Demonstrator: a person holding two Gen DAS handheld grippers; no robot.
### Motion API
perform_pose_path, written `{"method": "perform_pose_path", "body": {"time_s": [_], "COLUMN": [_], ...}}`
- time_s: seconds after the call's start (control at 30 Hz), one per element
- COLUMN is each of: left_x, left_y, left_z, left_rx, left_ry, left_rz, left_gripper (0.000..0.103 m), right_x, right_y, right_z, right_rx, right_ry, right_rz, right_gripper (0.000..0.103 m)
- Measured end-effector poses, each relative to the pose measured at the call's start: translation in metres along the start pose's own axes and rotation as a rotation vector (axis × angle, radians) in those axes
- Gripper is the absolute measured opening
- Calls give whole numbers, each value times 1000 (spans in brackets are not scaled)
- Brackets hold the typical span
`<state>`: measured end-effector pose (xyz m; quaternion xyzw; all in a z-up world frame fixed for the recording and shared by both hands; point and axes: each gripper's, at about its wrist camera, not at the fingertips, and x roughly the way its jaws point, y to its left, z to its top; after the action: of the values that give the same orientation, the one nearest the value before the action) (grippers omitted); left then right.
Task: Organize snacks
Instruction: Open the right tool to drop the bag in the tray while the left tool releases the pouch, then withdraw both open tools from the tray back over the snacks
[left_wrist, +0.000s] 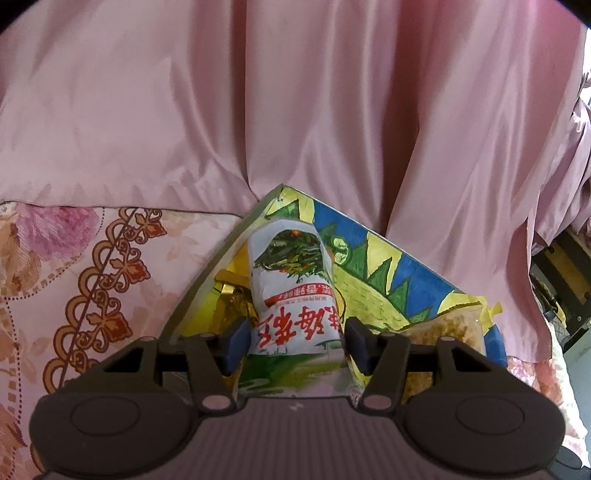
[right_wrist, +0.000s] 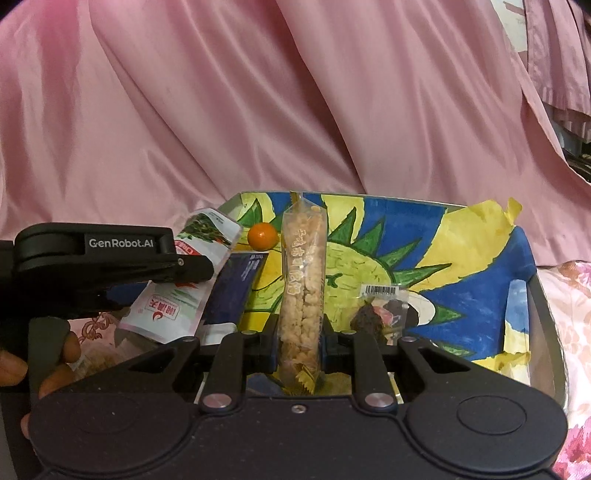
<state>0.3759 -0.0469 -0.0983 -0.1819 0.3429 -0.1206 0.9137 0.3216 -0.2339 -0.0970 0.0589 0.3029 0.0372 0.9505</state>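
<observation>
My left gripper (left_wrist: 295, 341) is shut on a white snack pouch (left_wrist: 291, 266) with red characters and a picture of green vegetables. The pouch hangs over the left end of an open box (left_wrist: 207, 273) lined with a painted sun. From the right wrist view the same pouch (right_wrist: 166, 306) and left gripper (right_wrist: 205, 267) sit at the box's left side. My right gripper (right_wrist: 299, 345) is shut on a long clear packet of golden puffed snack (right_wrist: 303, 266), held upright over the box (right_wrist: 535, 280).
Inside the box lie a small orange (right_wrist: 262, 235), a dark blue packet (right_wrist: 236, 291), a clear packet with a barcode (right_wrist: 380, 310) and a gold wrapper (left_wrist: 229, 284). Pink satin drapes (right_wrist: 295, 110) hang close behind. The box rests on a floral bedspread (left_wrist: 92, 266). A person's fingers (right_wrist: 55, 354) grip the left handle.
</observation>
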Motion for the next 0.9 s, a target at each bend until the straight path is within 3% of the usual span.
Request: {"method": "perform_pose_path", "body": {"time_s": [0.37, 0.47, 0.57, 0.73, 0.9], "left_x": [0, -7, -21, -57, -106], "left_y": [-5, -6, -10, -21, -39], "left_z": [-4, -3, -2, 2, 2], "left_rx": [16, 14, 30, 67, 137], "left_ry": [7, 0, -24, -95, -207], "left_rz": [17, 18, 32, 52, 73], "left_gripper": [71, 79, 84, 94, 102], "right_x": [-2, -9, -21, -59, -106], "right_y": [-2, -2, -5, -8, -8], "right_z": [3, 5, 10, 20, 31], "right_rx": [-16, -27, -17, -4, -11], "right_ry": [7, 4, -15, -110, -225], "right_rz": [-27, -59, -73, -102, -108], "right_gripper": [27, 31, 40, 68, 83]}}
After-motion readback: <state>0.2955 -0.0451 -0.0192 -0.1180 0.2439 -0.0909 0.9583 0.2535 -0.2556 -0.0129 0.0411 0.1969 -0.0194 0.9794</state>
